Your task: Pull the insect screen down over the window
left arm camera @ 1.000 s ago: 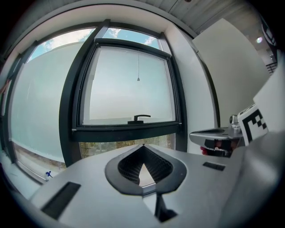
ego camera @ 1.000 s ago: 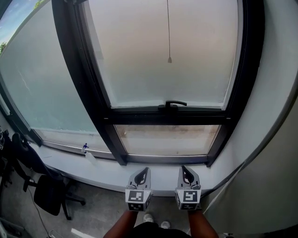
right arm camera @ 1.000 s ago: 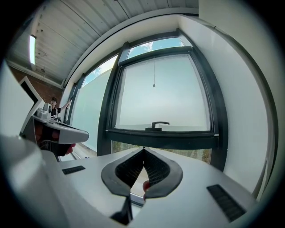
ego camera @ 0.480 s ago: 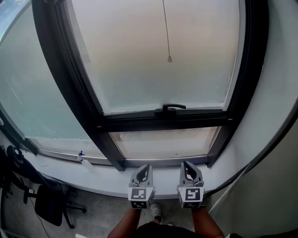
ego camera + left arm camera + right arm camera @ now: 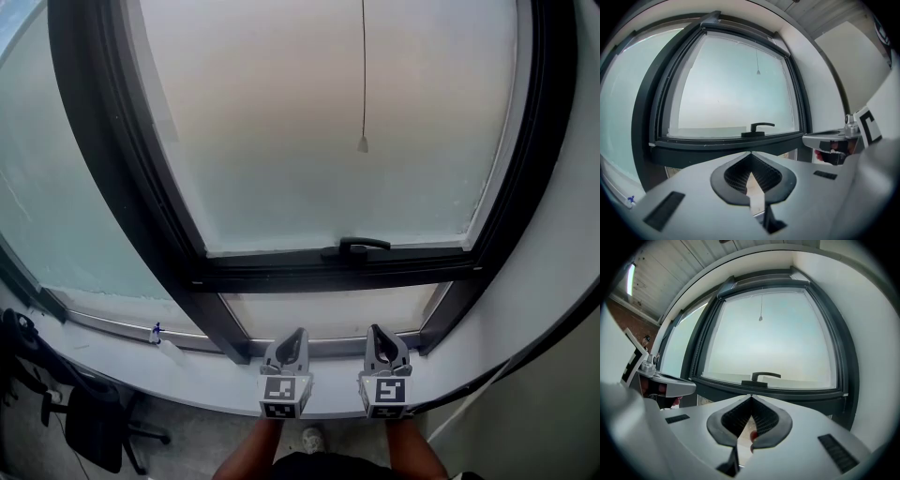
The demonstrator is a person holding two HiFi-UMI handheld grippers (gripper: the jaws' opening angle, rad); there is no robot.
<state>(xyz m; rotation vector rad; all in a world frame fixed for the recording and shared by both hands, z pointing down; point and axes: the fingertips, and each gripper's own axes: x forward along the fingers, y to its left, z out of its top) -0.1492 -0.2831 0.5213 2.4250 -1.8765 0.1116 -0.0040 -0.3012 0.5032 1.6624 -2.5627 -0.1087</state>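
Left gripper (image 5: 296, 336) and right gripper (image 5: 376, 332), both closed and empty, below the window (image 5: 281, 141) (pull cord (image 5: 363, 142) hanging high): best open one before pinching it.

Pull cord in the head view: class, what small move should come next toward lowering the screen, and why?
Probably raise the right hand-held gripper toward the pull cord, opening its jaws: the cord hangs high against the pane while it sits shut and empty by the sill.
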